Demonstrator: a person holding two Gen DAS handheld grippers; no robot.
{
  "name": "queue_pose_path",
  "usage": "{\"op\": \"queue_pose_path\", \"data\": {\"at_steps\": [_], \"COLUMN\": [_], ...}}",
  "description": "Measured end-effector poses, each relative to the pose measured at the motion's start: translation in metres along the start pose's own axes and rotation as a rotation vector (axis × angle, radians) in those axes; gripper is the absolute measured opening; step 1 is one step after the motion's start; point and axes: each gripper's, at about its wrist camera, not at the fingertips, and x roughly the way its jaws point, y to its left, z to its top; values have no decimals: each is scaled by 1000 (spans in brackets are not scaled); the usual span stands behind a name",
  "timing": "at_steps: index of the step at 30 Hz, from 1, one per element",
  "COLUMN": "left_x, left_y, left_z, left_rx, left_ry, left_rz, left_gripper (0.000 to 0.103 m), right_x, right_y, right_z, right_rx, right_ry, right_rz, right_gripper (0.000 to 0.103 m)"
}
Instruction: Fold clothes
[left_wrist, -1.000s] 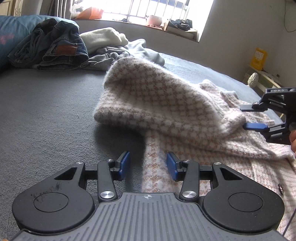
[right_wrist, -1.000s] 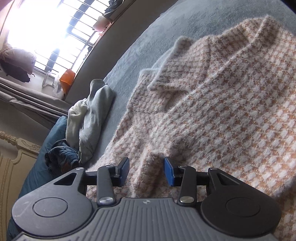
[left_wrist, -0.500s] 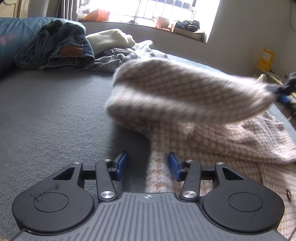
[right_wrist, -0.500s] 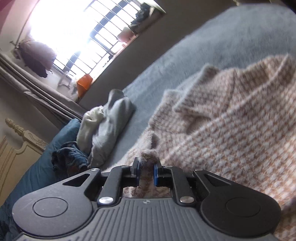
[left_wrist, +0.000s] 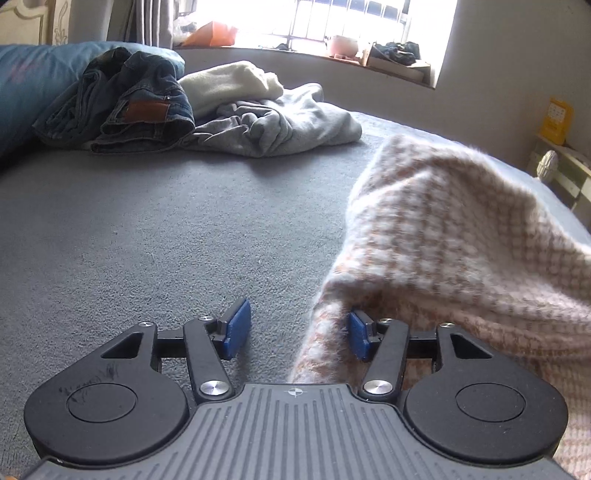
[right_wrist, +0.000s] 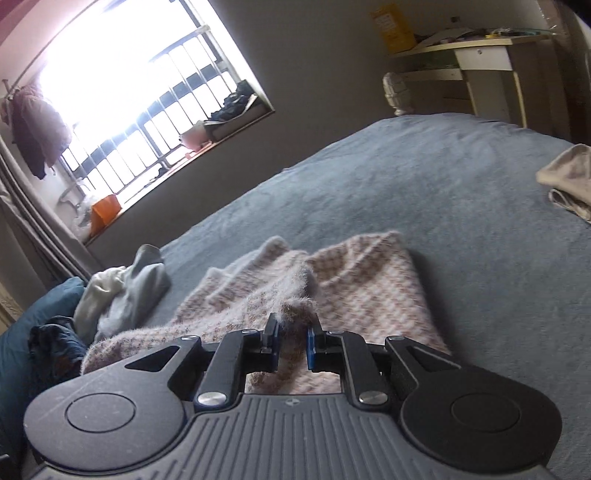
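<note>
A fuzzy pink-and-white checked sweater (left_wrist: 454, 236) lies on the grey bed cover (left_wrist: 166, 236), bunched up and raised on its right side. My left gripper (left_wrist: 297, 334) is open low over the bed, with the sweater's near edge between its blue pads and brushing the right pad (left_wrist: 359, 334). In the right wrist view my right gripper (right_wrist: 291, 343) is shut on a fold of the same sweater (right_wrist: 365, 295), lifting it so the cloth trails down to the bed.
Crumpled jeans (left_wrist: 122, 107), a cream garment (left_wrist: 229, 83) and a grey garment (left_wrist: 280, 125) are heaped at the bed's far left by a blue pillow (left_wrist: 26, 81). A beige cloth (right_wrist: 569, 177) lies at the bed's far right. A window sill and a desk (right_wrist: 491, 62) stand beyond.
My right gripper went from open to shut on the sweater and carried the fold up and to the right. My left gripper shifted left, so the sweater edge now lies by its right pad.
</note>
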Motion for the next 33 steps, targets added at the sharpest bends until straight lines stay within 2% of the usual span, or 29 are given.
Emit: {"op": "queue_pose_path", "data": {"at_steps": [4, 8, 12, 16, 21, 24, 26, 28, 30, 33], "left_x": [-2, -3, -6, -9, -10, -11, -15, -21, -32, -48], "left_y": [-2, -3, -1, 2, 5, 4, 5, 10, 17, 29], "left_z": [0, -2, -5, -8, -9, -10, -11, -12, -13, -12], "left_rx": [2, 8, 10, 15, 9, 15, 13, 4, -5, -29], "left_ry": [6, 10, 17, 25, 26, 30, 38, 50, 23, -23], "left_rz": [-2, -1, -15, -38, -47, -49, -67, -120, -172, -254], "left_gripper": [58, 59, 59, 59, 59, 59, 59, 59, 59, 60], "right_x": [-7, -17, -4, 12, -1, 0, 2, 4, 7, 10], "right_y": [-12, -6, -15, -41, -30, -39, -48, -57, -66, -80], "right_z": [11, 27, 21, 3, 15, 17, 17, 17, 16, 16], "right_rx": [27, -27, -71, -21, -35, -15, 7, 29, 50, 83], "right_ry": [-31, -88, -48, 37, -37, -37, -28, -19, -9, 4], "right_rz": [-15, 2, -62, -125, -64, -95, -127, -159, -191, -240], "right_gripper": [14, 14, 14, 14, 14, 14, 17, 32, 42, 44]}}
